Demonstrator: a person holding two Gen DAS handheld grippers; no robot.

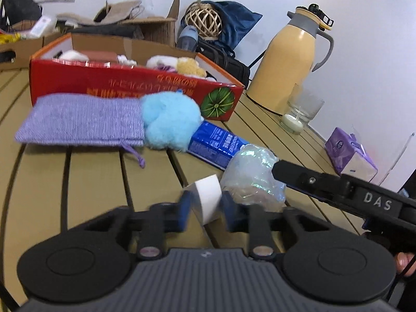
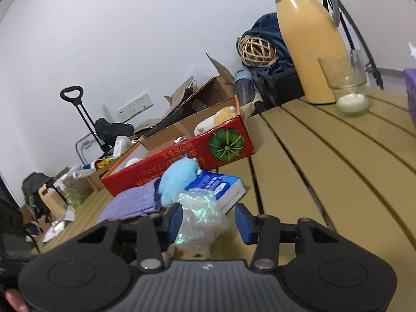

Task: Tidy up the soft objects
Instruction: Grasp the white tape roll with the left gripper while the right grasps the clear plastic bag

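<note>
Slatted tan table (image 1: 93, 182) beneath the fingers. Well ahead and right of the fingertips: yellow thermos jug (image 1: 291, 59) with grey collar, upright; just beside it, nearer the fingers, a glass candle jar (image 1: 299, 114). Far right of the fingers: purple tissue pack (image 1: 351, 153). Beyond the fingertips, against the wall: woven rattan ball (image 1: 204, 22) resting on dark blue cloth (image 1: 234, 23); brown cardboard boxes (image 1: 156, 27) to its left.
</note>
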